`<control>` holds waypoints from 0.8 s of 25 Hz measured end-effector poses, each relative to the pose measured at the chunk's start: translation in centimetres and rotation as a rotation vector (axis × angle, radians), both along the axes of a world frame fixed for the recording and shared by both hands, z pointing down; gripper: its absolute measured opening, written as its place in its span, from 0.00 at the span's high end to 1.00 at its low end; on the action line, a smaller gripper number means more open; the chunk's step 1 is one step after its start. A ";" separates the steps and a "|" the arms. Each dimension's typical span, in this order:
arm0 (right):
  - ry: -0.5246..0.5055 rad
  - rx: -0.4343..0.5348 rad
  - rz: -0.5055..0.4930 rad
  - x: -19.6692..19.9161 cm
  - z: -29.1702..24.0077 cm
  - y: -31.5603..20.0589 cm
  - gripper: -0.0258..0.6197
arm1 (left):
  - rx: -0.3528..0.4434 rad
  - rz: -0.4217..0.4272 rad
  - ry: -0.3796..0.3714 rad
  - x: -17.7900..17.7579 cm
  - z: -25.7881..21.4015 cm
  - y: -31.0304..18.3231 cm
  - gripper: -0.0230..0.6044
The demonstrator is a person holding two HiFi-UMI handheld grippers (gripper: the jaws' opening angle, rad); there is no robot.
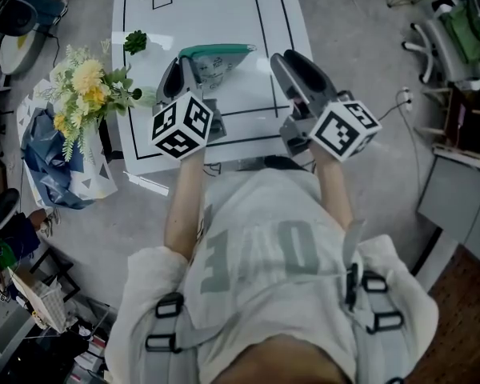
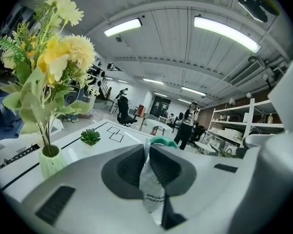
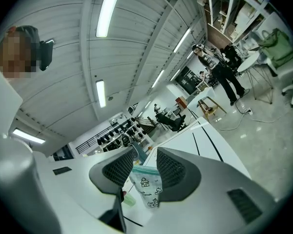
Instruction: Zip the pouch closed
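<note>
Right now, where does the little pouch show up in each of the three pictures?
Head view: pouch upper centre, at the tip of the left tool.
Left gripper view: pouch low centre, pinched between that tool's jaws.
Right gripper view: pouch low centre, seen through the gap of the right tool.
Shared landmark: the white table with black lines.

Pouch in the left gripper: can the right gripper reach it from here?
Probably yes. The right gripper is open, its jaws face the pouch close by, and nothing stands between them.
</note>
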State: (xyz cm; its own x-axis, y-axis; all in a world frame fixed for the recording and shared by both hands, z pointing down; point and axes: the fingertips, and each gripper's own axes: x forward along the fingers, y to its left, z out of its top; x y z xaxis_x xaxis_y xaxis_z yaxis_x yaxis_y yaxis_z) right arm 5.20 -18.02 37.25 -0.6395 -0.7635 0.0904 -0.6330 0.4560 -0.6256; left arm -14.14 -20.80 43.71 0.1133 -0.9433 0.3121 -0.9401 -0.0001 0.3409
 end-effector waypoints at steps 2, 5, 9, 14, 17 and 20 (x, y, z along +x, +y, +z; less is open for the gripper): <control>0.001 -0.006 -0.001 0.2 0.0 0.0 0.76 | -0.001 -0.008 -0.004 -0.1 -0.1 0.0 0.94; 0.001 -0.013 0.002 0.6 0.1 0.0 0.76 | -0.004 -0.011 0.000 0.0 -0.1 -0.1 0.87; 0.002 -0.023 0.006 0.8 0.6 0.0 0.76 | -0.009 -0.011 0.003 -0.1 0.2 -0.2 0.83; -0.003 -0.021 0.009 0.9 0.5 0.0 0.76 | -0.005 -0.008 0.006 0.0 0.0 -0.1 0.83; -0.004 -0.019 0.012 1.0 0.4 0.1 0.76 | 0.001 -0.002 0.005 0.3 -0.1 0.0 0.83; -0.006 -0.015 0.016 1.1 0.4 0.3 0.76 | 0.009 0.005 0.006 0.5 -0.3 0.2 0.83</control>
State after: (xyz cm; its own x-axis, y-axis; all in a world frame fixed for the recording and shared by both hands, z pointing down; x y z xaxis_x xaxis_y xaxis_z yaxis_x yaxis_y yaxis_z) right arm 6.26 -17.67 37.66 -0.6277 -0.7722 0.0981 -0.6364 0.4365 -0.6359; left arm -13.64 -20.65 43.43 0.1197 -0.9454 0.3033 -0.9380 -0.0076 0.3466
